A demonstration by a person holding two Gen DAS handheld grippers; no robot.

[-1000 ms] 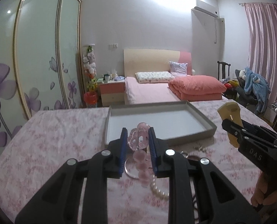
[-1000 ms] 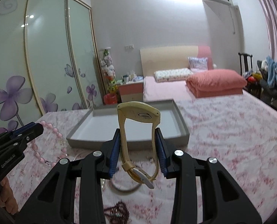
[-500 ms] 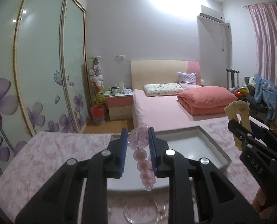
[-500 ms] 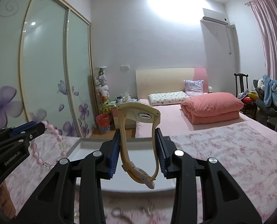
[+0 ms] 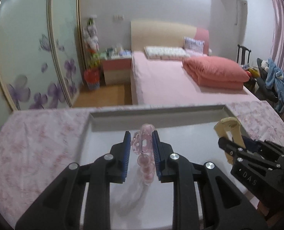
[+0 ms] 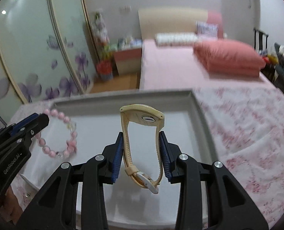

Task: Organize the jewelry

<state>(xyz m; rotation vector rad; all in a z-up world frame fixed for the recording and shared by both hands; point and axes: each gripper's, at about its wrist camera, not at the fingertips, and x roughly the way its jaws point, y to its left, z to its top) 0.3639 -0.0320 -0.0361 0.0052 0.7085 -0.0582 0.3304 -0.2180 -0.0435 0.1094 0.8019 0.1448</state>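
The pink bead bracelet is pinched between the blue pads of the left gripper, and its loop hangs down above the white floor of the grey tray. In the right wrist view the same bracelet shows as an open ring of pink and clear beads hanging from the left gripper, over the left part of the tray. The cream wristwatch is clamped by its strap between the pads of the right gripper; its case stands on top and the buckle end hangs below, above the middle of the tray. In the left wrist view the watch and the right gripper are at the right edge.

One second ago both grippers were above the flowered cloth in front of the tray, with other jewelry lying under them. Now both are over the inside of the tray, and that loose jewelry is no longer in view. Both grips look the same as before.

The near rim of the tray is hidden behind the gripper bodies. The lower beads in the left wrist view are blurred, so I cannot tell whether they touch the tray floor. The bed and wardrobe doors behind are also smeared.
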